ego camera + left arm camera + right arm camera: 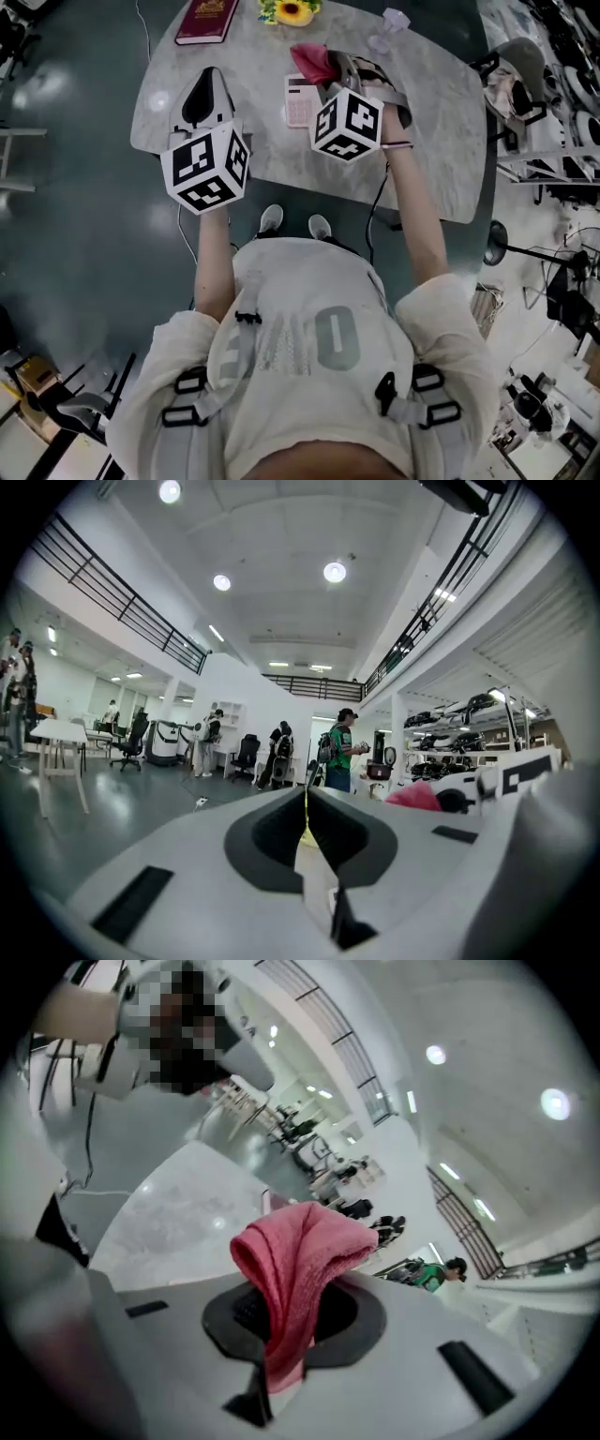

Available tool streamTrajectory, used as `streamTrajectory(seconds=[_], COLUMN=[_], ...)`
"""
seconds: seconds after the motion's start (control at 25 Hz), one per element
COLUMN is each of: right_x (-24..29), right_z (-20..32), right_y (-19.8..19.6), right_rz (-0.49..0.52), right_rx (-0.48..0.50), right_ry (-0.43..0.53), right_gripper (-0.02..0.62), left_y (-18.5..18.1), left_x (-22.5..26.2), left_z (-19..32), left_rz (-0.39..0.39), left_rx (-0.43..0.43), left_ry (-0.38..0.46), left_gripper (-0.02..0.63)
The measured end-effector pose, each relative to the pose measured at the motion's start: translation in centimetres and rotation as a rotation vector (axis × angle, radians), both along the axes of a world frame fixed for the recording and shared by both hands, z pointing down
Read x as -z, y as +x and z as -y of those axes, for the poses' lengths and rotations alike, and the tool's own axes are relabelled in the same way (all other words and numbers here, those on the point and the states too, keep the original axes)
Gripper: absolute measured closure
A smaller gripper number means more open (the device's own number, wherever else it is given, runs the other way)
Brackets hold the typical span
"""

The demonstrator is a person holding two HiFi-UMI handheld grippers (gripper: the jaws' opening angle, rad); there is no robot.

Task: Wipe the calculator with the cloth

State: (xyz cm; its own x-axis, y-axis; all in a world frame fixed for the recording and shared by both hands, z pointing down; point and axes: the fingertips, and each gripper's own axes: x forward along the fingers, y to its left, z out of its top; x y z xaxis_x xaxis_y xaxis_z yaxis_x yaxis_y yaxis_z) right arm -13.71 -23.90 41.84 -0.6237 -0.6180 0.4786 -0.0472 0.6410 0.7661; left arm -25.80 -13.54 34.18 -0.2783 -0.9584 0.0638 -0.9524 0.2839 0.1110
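Now | materials: nubby pink cloth (295,1251), folded and drooping; flat, pale, rectangular calculator (300,100) lying on the grey marbled, round-cornered surface (441,150) | room: bare stone left of the calculator, front edge near | right tool (289,1314) clenched on the cloth, clear of the surface | left tool (307,803): jaws pressed together, nothing between.

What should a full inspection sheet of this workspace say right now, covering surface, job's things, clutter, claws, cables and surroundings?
Surface: grey marbled table with rounded corners.
Job's things: calculator lies flat on the table; pink cloth is held off the table.
Clutter: dark red book and sunflower at the far edge.
Claws: left claw shut, empty; right claw shut on the cloth.
Cables: thin pale cable on the floor beside the table.
Surroundings: open hall, people standing.
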Motion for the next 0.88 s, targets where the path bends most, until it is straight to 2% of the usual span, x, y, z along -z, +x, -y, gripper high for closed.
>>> streamTrajectory(seconds=[0.12,0.28,0.4,0.52,0.88], right_x=[5.5,9.6,10.5,10.4,8.4], right_z=[-1.9,-4.3,-6.0,-7.3,-7.5], right_y=[2.9,6.2,8.2,9.2,12.2], right_rz=[0.220,0.426,0.555,0.639,0.872], right_rx=[-0.046,-0.098,-0.141,-0.149,-0.217], right_ry=[0.057,0.104,0.086,0.082,-0.121], right_gripper=[0.541,0.541,0.541,0.541,0.542], left_y=[1.3,3.9,6.1,7.6,8.2], left_x=[2.3,4.8,5.7,5.7,5.1], left_z=[-0.9,-2.0,-2.9,-3.2,-2.8], left_rz=[0.048,0.141,0.209,0.248,0.224], left_rx=[-0.009,-0.034,-0.052,-0.064,-0.031], left_ry=[0.055,0.125,0.178,0.203,0.199], left_gripper=[0.581,0.581,0.581,0.581,0.581])
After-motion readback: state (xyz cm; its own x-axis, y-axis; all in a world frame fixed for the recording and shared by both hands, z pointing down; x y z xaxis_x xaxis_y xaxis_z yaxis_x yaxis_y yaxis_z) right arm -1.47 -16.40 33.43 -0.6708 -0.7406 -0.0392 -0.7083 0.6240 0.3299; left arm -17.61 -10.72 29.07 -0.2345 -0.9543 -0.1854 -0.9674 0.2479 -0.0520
